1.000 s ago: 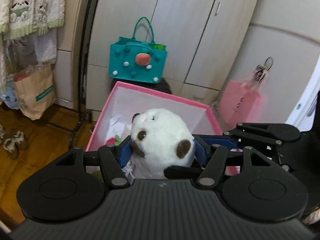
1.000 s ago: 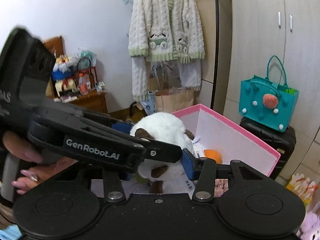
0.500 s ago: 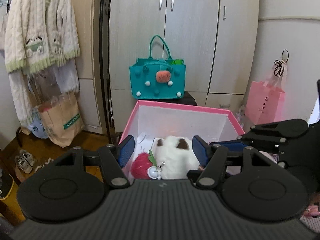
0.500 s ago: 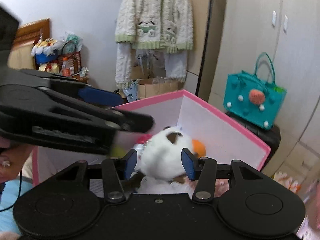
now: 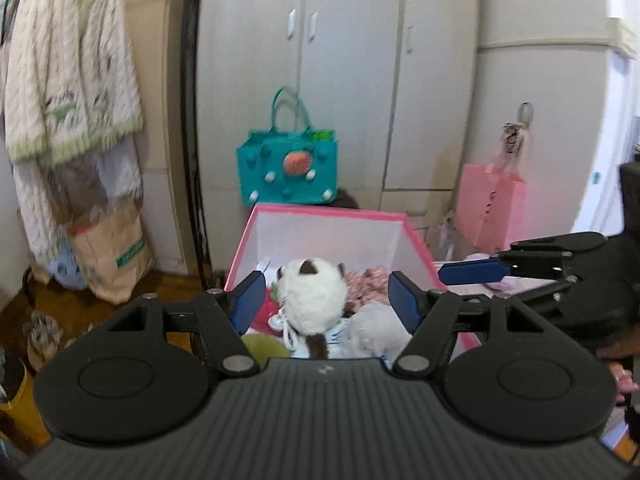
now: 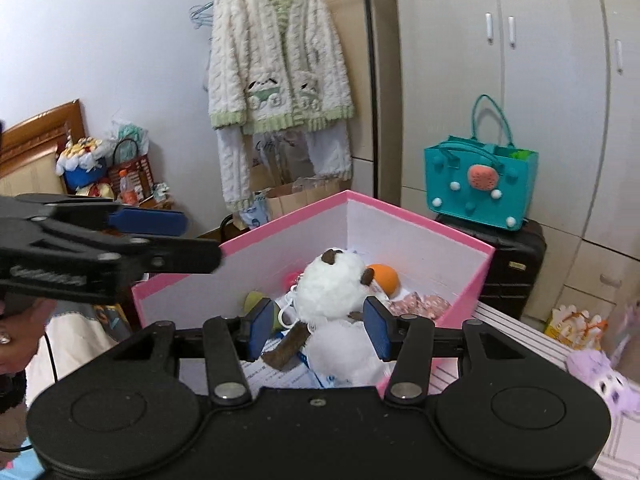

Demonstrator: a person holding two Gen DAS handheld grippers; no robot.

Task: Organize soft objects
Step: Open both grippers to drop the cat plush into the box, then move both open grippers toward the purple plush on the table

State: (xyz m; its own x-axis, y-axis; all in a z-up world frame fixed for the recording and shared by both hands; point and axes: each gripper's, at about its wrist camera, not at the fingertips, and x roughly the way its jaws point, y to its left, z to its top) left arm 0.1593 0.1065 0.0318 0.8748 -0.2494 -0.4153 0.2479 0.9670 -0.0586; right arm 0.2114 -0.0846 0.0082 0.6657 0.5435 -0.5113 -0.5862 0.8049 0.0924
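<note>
A white plush dog (image 5: 312, 300) with brown ears lies inside the pink box (image 5: 328, 212), among a green ball (image 5: 264, 350), an orange ball (image 6: 384, 276) and pink patterned cloth (image 5: 368, 280). My left gripper (image 5: 326, 300) hovers above the near side of the box. Its jaws are opening, and nothing is pressed between them; the plush only shows through the gap. My right gripper (image 6: 320, 330) stands open over the box's other near side (image 6: 420, 220). Its pads are clear of the plush (image 6: 332, 288).
A teal felt bag (image 5: 288, 172) sits on a black suitcase (image 6: 516, 264) behind the box, against the wardrobe. A pink bag (image 5: 490, 208) hangs at the right. A cream cardigan (image 6: 276, 68) hangs over a paper bag (image 5: 112, 252). A purple plush (image 6: 600, 380) lies at the right.
A second ago both grippers held the white plush dog above the box. It has dropped into the box, both pairs of jaws have parted from it, and the grippers have drawn back.
</note>
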